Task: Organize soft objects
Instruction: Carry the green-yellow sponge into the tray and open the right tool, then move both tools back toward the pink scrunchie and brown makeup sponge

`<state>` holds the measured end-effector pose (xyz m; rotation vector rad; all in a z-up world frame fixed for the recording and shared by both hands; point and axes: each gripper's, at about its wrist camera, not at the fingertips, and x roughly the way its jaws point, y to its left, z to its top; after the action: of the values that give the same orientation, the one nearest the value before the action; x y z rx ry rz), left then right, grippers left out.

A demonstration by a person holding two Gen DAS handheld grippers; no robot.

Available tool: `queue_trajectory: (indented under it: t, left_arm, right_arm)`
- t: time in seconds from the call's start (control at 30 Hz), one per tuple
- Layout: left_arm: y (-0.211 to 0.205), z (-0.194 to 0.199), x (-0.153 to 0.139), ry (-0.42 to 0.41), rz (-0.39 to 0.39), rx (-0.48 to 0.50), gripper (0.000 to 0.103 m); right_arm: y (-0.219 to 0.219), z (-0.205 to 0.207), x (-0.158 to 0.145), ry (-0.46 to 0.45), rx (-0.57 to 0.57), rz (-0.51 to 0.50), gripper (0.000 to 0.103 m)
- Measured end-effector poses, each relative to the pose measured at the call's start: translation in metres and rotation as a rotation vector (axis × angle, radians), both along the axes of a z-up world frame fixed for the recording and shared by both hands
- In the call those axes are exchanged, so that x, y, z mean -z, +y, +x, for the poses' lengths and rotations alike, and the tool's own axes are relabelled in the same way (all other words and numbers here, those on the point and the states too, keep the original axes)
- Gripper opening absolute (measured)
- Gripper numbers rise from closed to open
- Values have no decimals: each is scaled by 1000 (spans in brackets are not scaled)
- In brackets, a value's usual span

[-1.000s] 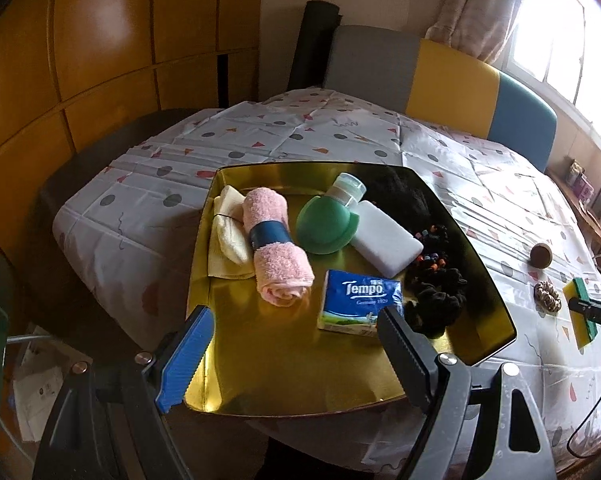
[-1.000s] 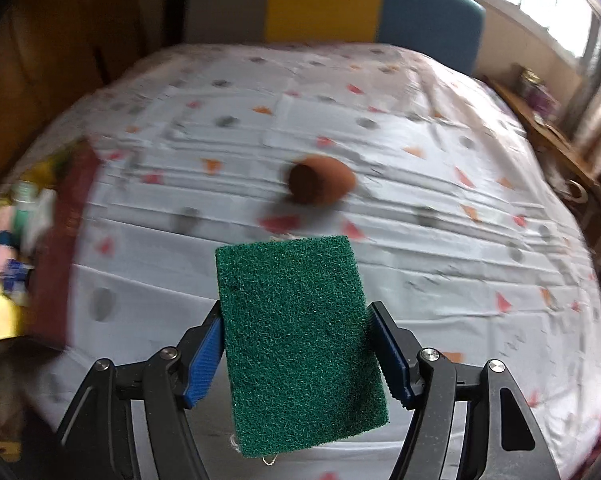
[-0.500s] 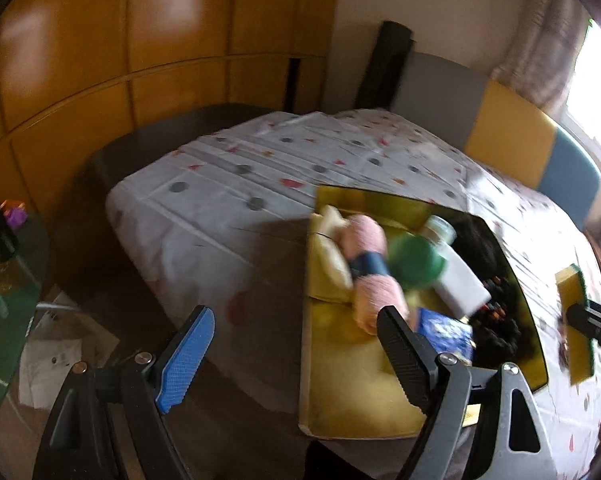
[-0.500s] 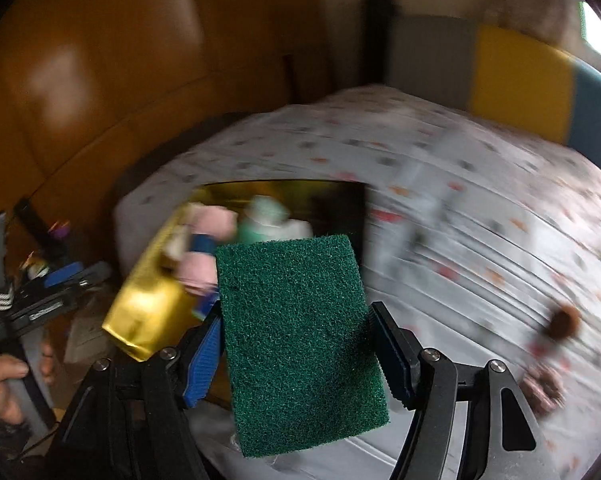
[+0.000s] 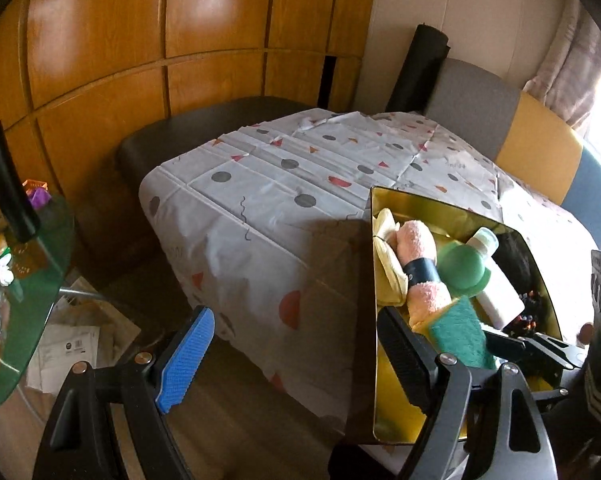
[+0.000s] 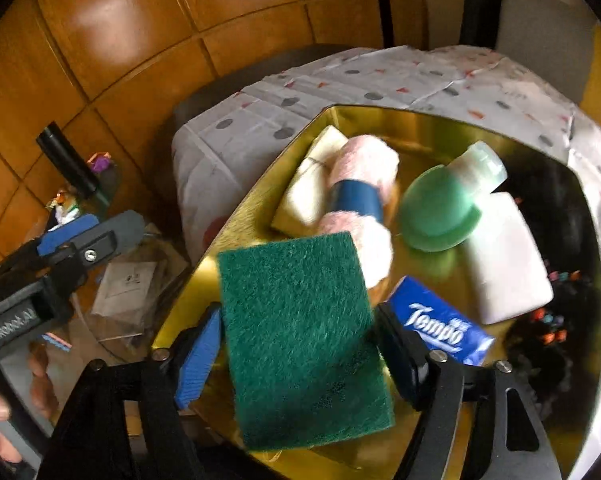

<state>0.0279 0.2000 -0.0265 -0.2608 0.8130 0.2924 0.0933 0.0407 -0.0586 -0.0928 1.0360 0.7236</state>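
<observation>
My right gripper (image 6: 300,344) is shut on a green scouring sponge (image 6: 300,336) and holds it over the near left part of the gold tray (image 6: 240,208). In the tray lie a rolled pink towel (image 6: 364,184) with a blue band, a folded yellow cloth (image 6: 312,188), a green-capped white bottle (image 6: 500,256), a blue Tempo tissue pack (image 6: 440,328) and dark hair ties (image 6: 548,340). My left gripper (image 5: 296,352) is open and empty, left of the tray (image 5: 420,204), off the table edge. The sponge (image 5: 460,336) shows there too.
The table wears a white patterned cloth (image 5: 280,184). A dark bench (image 5: 204,124) and wood panelling stand behind it. A glass side table (image 5: 16,280) with small items is at the left. Papers lie on the floor (image 5: 68,352).
My right gripper has swung left with the sponge, from over the bare cloth to over the tray. My left gripper has moved left, away from the tray.
</observation>
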Motion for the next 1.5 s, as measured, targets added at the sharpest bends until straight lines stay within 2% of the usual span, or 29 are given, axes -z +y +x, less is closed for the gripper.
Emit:
queue_trajectory:
  t: [0.1, 0.2, 0.37, 0.63, 0.9, 1.27, 1.37, 1.5]
  left_arm:
    - [-1, 1, 2, 5, -4, 1, 85]
    - [-5, 2, 2, 4, -4, 14, 85]
    - [-19, 1, -7, -16, 18, 51, 85]
    - [-57, 4, -19, -36, 52, 164, 85]
    - [-104, 5, -21, -31, 84, 290, 85]
    - [-166, 6, -25, -33, 138, 448, 85]
    - [-184, 9, -28, -41, 153, 494, 85]
    - [-214, 14, -31, -41, 153, 571, 85]
  right_arm:
    - [-11, -1, -1, 22, 16, 29, 95]
    - [-32, -1, -7, 35, 63, 76, 95]
    - [-65, -3, -21, -3, 144, 95, 95]
    - [-144, -17, -42, -128, 300, 22, 95]
    - [-234, -21, -47, -157, 476, -35, 95]
    - [-363, -33, -50, -194, 760, -124, 96]
    - [-402, -36, -45, -197, 870, -152, 96]
    - [-459, -49, -28, -164, 1093, -132, 96]
